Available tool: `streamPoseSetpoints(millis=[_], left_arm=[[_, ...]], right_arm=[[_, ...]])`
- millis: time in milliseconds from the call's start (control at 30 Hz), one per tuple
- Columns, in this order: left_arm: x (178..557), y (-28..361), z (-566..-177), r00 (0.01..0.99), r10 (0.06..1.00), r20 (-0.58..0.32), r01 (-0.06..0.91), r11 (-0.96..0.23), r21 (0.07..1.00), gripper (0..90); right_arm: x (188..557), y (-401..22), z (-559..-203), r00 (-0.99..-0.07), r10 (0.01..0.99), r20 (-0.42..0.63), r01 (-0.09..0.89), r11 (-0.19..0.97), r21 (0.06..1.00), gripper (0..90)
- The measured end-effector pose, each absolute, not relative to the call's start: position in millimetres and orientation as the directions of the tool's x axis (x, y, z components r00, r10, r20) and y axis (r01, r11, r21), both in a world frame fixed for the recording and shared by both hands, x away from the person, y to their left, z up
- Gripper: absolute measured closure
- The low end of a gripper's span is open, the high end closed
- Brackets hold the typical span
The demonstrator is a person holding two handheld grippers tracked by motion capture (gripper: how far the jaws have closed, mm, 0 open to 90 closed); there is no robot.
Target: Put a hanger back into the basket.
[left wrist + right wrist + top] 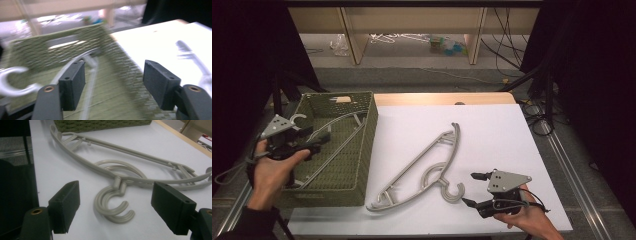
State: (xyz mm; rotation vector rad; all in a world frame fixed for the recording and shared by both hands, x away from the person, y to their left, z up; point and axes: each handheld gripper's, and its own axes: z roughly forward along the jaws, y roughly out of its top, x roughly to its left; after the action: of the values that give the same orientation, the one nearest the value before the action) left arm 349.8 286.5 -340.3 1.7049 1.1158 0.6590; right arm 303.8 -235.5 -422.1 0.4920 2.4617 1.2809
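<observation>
1. White counter (492, 130) carries a green woven basket (362, 150) at its left and grey hangers (422, 167) stacked at its middle.
2. Hangers lie flat on the counter just right of the basket, hooks (113, 206) toward the near edge; in the right gripper view two hooks overlap.
3. Another hanger (334, 132) lies inside the basket, its hook (12, 83) near the left gripper.
4. Left gripper (314, 142) hovers over the basket's left part, released, with its jaws apart and nothing between them.
5. Right gripper (472, 189) rests at the counter's near right, just right of the hooks, jaws wide apart and holding nothing.
6. Beyond the counter, a floor with cables and wooden shelf legs.
</observation>
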Motion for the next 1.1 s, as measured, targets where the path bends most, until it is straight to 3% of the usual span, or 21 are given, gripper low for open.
streamPoseSetpoints(millis=[67, 433, 867, 1100], left_arm=[[342, 268, -341, 0.476, 0.878, -0.045, 0.359, -0.148, 0.921, 27.7], [324, 186, -376, 0.648, 0.761, -0.022, 0.339, -0.263, 0.903, 24.6], [309, 130, -406, 0.728, 0.685, -0.029, 0.348, -0.333, 0.876, 24.2], [307, 120, -428, 0.738, 0.672, -0.056, 0.335, -0.293, 0.896, 22.9]], right_arm=[[305, -236, -423, -0.878, 0.466, -0.111, 0.171, 0.521, 0.836, 24.2], [308, -240, -424, -0.845, 0.527, -0.090, 0.207, 0.477, 0.854, 23.9], [314, -248, -432, -0.810, 0.585, -0.039, 0.262, 0.422, 0.868, 22.8], [314, -253, -430, -0.779, 0.627, -0.022, 0.275, 0.373, 0.886, 22.4]])
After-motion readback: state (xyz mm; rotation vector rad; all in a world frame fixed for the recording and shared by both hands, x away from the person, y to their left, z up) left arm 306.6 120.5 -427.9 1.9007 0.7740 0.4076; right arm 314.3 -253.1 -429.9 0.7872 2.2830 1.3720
